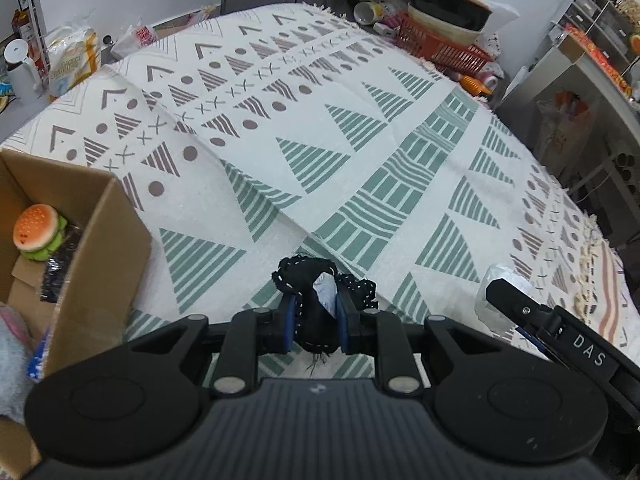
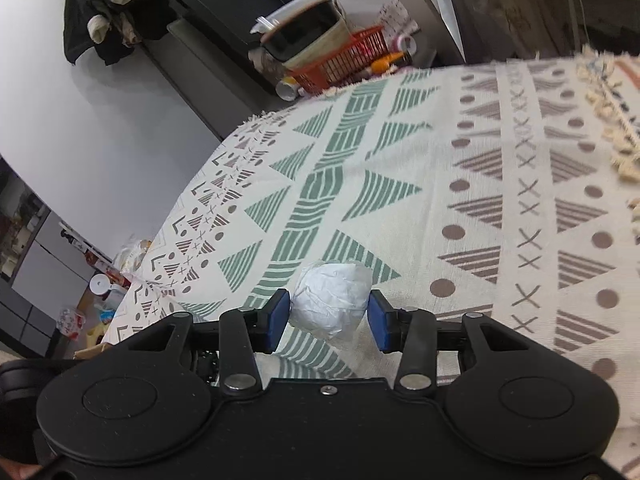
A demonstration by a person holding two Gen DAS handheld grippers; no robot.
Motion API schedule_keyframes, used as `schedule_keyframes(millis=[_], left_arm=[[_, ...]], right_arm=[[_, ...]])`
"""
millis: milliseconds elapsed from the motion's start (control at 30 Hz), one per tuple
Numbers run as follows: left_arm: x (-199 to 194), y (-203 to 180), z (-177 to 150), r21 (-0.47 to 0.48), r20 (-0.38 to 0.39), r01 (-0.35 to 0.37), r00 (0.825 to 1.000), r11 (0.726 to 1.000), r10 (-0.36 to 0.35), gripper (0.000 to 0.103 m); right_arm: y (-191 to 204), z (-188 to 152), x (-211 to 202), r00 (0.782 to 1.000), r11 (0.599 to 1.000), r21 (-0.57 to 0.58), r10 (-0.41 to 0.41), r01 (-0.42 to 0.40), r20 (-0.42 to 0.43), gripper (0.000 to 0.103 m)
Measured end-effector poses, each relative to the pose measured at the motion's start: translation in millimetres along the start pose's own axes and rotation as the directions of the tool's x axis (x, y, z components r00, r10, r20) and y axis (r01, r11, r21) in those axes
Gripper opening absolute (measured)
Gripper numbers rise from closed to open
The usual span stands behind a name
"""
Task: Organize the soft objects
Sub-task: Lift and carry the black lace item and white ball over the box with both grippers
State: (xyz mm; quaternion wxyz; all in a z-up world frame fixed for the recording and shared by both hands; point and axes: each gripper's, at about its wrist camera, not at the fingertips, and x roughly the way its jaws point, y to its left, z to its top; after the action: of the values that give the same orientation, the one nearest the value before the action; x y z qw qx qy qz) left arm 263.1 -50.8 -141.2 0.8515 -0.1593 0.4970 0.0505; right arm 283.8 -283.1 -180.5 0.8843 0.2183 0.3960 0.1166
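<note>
Left wrist view looks down over the left claw (image 1: 318,322), whose blue pads (image 1: 289,322) are clenched on a black fabric bundle (image 1: 316,300) with white stitching; a patch of pale material shows inside the bundle, and a few loose threads hang from its lower end. The bundle is held above a patterned cloth (image 1: 320,128) printed with green striped triangles, brown dots and crosses, which covers the bench. At the left edge stands an open cardboard box (image 1: 100,248), and inside it lie a plush hamburger (image 1: 38,230) with an orange bun and green layer, a dark sparkly item (image 1: 60,268) just beside it, and something fluffy and grey (image 1: 12,364) in the near corner. Toward the lower right the right claw (image 1: 504,284) shows up, its tip at a crumpled white ball (image 1: 500,276) on the cloth. Beyond the far edge of the cloth sits a red basket (image 1: 436,46) holding a dark bowl. The right wrist view shows the right claw (image 2: 329,316) with its jaws parted on either side of the white ball (image 2: 330,300), the blue pads (image 2: 276,318) close to its sides, though whether they press it cannot be told. The ball rests on a green band of the cloth (image 2: 500,184).
</note>
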Motion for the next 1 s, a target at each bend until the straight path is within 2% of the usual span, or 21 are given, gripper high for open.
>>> schedule_keyframes(millis=[200, 500, 1000], left_arm=[[-28.7, 8.0, -0.3, 0.004, 0.026, 0.027, 0.999, 1.0, -0.027, 0.02], [-69.4, 22.3, -4.4, -0.004, 0.06, 0.06, 0.996, 0.998, -0.059, 0.02], [-123.7, 58.5, -10.5, -0.021, 0.103, 0.126, 0.987, 0.992, -0.123, 0.02]], right_arm=[[18.5, -3.4, -27.0, 0.999, 1.0, -0.012, -0.025, 0.026, 0.022, 0.042], [55.8, -13.1, -67.4, 0.998, 0.998, -0.053, -0.015, 0.018, 0.068, 0.042], [107.9, -27.3, -101.9, 0.993, 0.993, -0.106, -0.042, 0.054, 0.113, 0.042]])
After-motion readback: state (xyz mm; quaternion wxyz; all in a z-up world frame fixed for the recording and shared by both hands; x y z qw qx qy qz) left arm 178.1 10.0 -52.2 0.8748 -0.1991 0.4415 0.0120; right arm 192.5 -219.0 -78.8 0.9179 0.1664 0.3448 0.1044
